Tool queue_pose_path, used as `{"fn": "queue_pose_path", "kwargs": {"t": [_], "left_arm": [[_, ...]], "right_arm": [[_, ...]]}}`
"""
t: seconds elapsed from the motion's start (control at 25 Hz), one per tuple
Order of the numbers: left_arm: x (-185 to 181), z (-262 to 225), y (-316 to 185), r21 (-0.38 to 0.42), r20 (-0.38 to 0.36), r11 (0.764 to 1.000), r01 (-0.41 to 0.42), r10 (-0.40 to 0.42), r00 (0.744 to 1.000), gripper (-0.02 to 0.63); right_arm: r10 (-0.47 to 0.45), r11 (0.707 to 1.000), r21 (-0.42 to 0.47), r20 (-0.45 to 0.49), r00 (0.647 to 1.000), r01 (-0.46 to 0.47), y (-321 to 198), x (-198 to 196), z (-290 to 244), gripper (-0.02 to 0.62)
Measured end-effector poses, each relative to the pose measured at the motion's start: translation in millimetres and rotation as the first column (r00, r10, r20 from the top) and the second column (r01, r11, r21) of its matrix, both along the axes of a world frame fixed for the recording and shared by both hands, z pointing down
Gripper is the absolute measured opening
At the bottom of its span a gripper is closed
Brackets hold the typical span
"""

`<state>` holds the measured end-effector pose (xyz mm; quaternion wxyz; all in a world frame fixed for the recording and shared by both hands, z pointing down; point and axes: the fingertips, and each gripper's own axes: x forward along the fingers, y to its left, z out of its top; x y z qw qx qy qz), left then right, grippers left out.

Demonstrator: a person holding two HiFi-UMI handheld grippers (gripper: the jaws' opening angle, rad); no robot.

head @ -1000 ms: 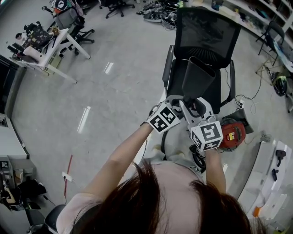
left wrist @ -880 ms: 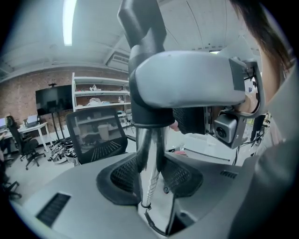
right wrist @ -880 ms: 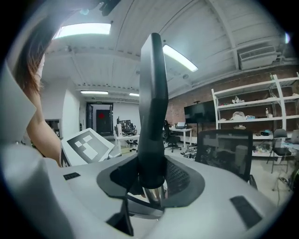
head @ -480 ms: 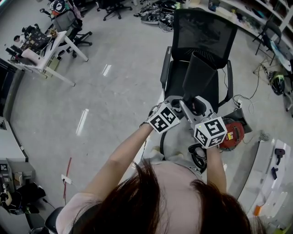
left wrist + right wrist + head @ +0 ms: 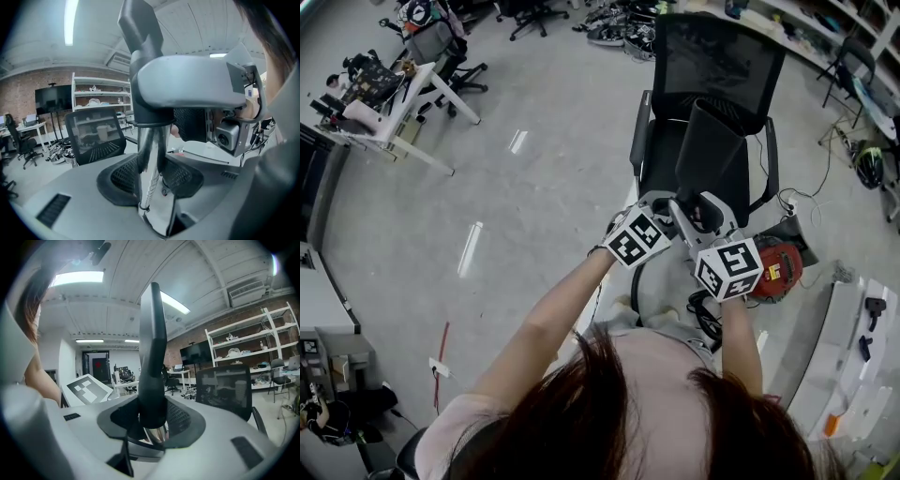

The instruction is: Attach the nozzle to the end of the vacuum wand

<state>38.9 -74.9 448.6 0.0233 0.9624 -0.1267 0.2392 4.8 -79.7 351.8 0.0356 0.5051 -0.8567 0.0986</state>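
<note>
Nozzle [image 5: 709,150] rose in front of us over the seat of a chair [image 5: 717,56], wide mouth up and collar down between the two grippers. Our right gripper [image 5: 705,214] was clamped on the collar, with a pad on either side of the dark plastic. Our left gripper [image 5: 662,204] was closed on the chrome wand [image 5: 149,154] just below, the tube squeezed between its mesh pads. In the right gripper view a short ring of chrome showed under the collar. From that we judged the nozzle was on the tube end but perhaps not fully seated, and we could not tell whether any catch had engaged. To finish well, we reckoned the two should be pushed together straight along the tube's line. The left should hold the wand firm while the right pressed the collar down, with a small twist only if it bound and no bending at the joint, since the chrome looked slippery. The grippers sat almost touching, one crossing above the other, which left little room to slide either toward the joint. Bare floor [image 5: 534,187] lay open to our left. The chair back stood close ahead, a red vacuum body [image 5: 776,272] lay just by our right side, and a white bench [image 5: 853,328] stood beyond it.
</note>
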Motion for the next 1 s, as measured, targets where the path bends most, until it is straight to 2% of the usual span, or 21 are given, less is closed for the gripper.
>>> {"fn": "queue_pose_path", "kwargs": {"t": [0.2,0.52,0.8,0.92,1.0], "left_arm": [[-8,-4,4,-0.008,-0.019,1.000,-0.013,0.012,1.000,0.153],[-39,-7,1,-0.006,-0.037,1.000,-0.027,0.027,0.999,0.153],[-60,-6,0,-0.003,-0.054,1.000,-0.012,0.011,0.998,0.153],[-62,-5,3,0.000,-0.071,1.000,0.007,-0.007,0.997,0.153],[-63,-7,3,0.006,-0.078,1.000,0.027,-0.027,0.997,0.153]], "right_arm": [[-0.005,0.999,-0.036,0.002,1.000,0.005,4,-9,-1,0.178],[0.118,0.991,-0.049,-0.062,0.991,-0.121,25,-31,3,0.176],[0.244,0.969,-0.028,0.000,0.970,-0.244,57,-33,-6,0.175],[0.315,0.949,-0.054,0.078,0.946,-0.311,69,-20,-7,0.172],[0.345,0.938,-0.069,0.096,0.934,-0.340,76,-12,-7,0.170]]}}
